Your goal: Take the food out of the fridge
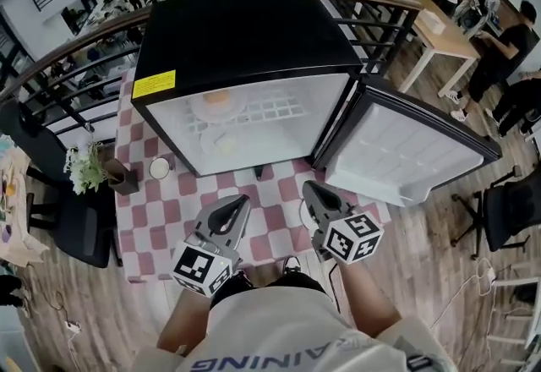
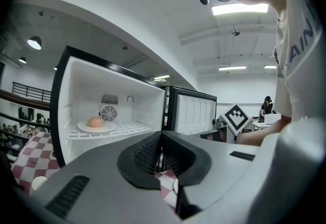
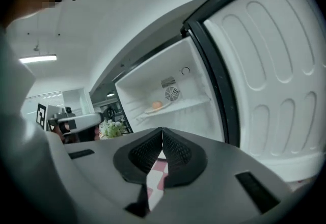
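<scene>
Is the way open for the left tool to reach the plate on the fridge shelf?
Probably yes: the fridge door stands wide open, and nothing shows between the left tool and the plate on the shelf. Its jaws are shut, so they must open first.

My bench [image 1: 169, 222], under a pink-checked cloth [image 1: 275, 218], carries the open fridge [image 1: 245, 32] at its far side. Left of the fridge stand a small white cup [image 1: 160, 167] and a brown flower pot [image 1: 123, 178].
</scene>
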Action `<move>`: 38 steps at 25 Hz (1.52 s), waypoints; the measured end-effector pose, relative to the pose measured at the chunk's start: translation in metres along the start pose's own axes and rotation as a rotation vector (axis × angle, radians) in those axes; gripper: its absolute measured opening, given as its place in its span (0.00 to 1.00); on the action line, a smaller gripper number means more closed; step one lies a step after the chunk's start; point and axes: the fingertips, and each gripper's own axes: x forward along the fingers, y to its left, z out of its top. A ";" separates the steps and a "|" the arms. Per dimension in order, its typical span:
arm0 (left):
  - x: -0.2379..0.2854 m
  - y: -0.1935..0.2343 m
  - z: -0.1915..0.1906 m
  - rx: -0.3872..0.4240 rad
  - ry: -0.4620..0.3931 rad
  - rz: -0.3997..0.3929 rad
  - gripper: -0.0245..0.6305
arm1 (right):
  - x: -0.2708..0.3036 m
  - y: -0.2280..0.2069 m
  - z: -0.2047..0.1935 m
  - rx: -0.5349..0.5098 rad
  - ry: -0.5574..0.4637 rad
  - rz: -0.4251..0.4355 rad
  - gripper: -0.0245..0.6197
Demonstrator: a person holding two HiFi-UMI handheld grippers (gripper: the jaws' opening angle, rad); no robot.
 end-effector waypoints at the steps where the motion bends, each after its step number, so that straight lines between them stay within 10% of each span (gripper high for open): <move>1: -0.003 0.003 0.004 0.006 -0.009 0.013 0.05 | 0.002 0.007 0.010 -0.011 -0.017 0.021 0.07; 22: -0.047 0.035 0.022 0.025 -0.062 0.166 0.05 | 0.030 0.052 0.043 0.026 -0.045 0.137 0.07; 38: -0.081 0.049 0.010 -0.015 -0.070 0.228 0.05 | 0.123 0.057 0.053 0.799 0.012 0.247 0.20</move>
